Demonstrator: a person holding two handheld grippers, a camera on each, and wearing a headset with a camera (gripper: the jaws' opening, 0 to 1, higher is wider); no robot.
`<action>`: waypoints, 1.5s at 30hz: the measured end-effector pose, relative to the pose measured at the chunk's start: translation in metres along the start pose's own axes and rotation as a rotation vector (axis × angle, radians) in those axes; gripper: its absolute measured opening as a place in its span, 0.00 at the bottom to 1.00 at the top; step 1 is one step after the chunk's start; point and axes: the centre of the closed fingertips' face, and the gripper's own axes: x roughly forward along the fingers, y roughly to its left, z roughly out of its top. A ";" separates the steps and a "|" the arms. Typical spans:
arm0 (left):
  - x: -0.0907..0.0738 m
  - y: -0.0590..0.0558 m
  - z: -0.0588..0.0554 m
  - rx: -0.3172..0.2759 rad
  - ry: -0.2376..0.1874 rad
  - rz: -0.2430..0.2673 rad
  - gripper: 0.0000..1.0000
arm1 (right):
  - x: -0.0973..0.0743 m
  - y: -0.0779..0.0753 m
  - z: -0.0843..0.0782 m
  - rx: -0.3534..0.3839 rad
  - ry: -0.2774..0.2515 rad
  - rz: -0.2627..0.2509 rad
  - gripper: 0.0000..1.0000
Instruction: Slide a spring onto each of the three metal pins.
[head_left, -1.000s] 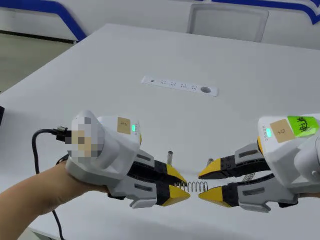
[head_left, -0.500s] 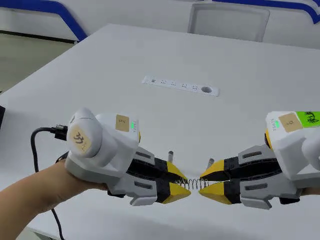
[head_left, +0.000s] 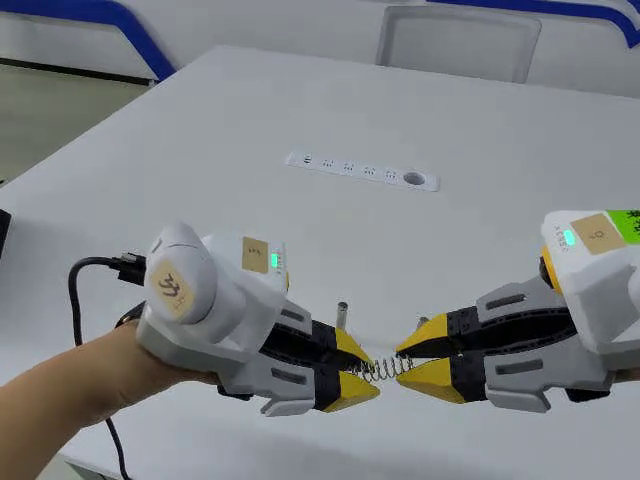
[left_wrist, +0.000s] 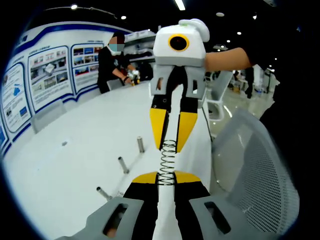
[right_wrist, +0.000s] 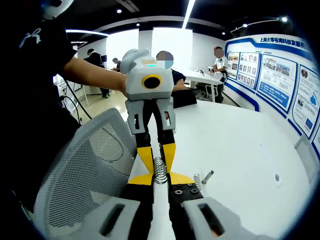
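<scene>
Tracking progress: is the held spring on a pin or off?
Off: the spring spans mid-air between the left gripper and right gripper; the pin behind stands bare.

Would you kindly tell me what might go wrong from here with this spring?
1. The spring is pinched at both ends, by the left gripper and the right gripper; if the hands drift apart, it may stretch or kink.
2. It is held off the table, so a loose release could flick it away from the pins.

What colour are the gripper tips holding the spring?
Yellow, on both the left gripper and right gripper; clearest in the head view.
</scene>
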 end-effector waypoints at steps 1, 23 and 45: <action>0.000 0.000 0.000 -0.003 -0.002 0.003 0.10 | 0.000 0.000 0.001 -0.001 -0.002 0.000 0.11; 0.000 0.005 0.009 -0.004 -0.027 0.023 0.10 | 0.000 -0.006 0.032 0.099 -0.160 0.001 0.11; 0.007 0.003 0.012 -0.003 -0.026 0.018 0.10 | 0.003 -0.009 0.036 0.125 -0.183 0.001 0.11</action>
